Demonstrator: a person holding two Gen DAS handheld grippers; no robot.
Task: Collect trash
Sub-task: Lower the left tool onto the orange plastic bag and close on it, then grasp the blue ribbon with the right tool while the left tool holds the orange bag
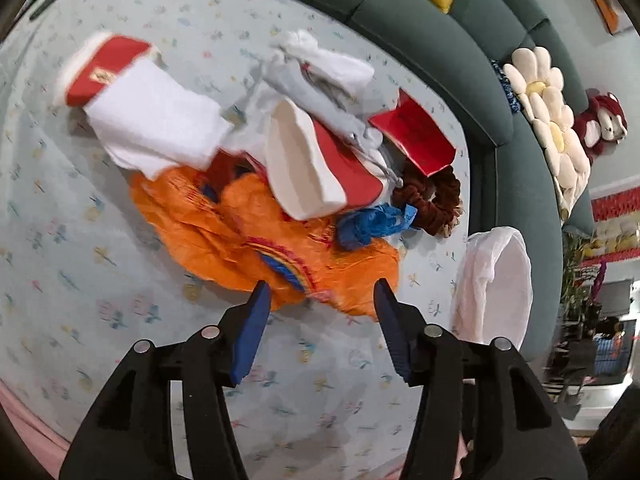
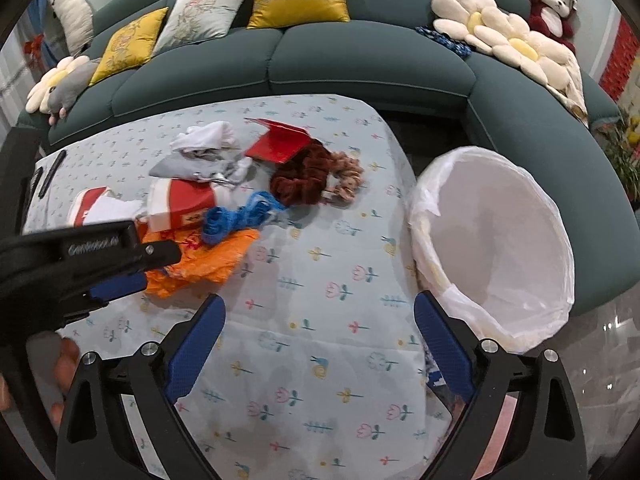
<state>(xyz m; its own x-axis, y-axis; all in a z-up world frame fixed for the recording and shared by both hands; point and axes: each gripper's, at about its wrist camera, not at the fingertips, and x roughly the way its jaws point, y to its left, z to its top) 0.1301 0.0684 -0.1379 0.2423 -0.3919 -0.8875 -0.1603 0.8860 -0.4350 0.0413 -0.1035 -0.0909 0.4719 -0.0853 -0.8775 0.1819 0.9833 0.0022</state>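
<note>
the left gripper (image 1: 322,294) has its jaws apart just over the orange wrapper (image 1: 256,240) on the bench (image 1: 72,264); the right gripper (image 2: 318,314) is wide open beside the lined bin (image 2: 496,240).

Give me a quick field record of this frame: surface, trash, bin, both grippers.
surface: table with flowered cloth, in front of a green sofa
trash: orange bag, blue scrap, red and white boxes, all in one pile
bin: white-lined bin beside the table, nothing visible inside
left gripper: open, tips at the orange bag's near edge
right gripper: open, over bare cloth, holding nothing
</note>
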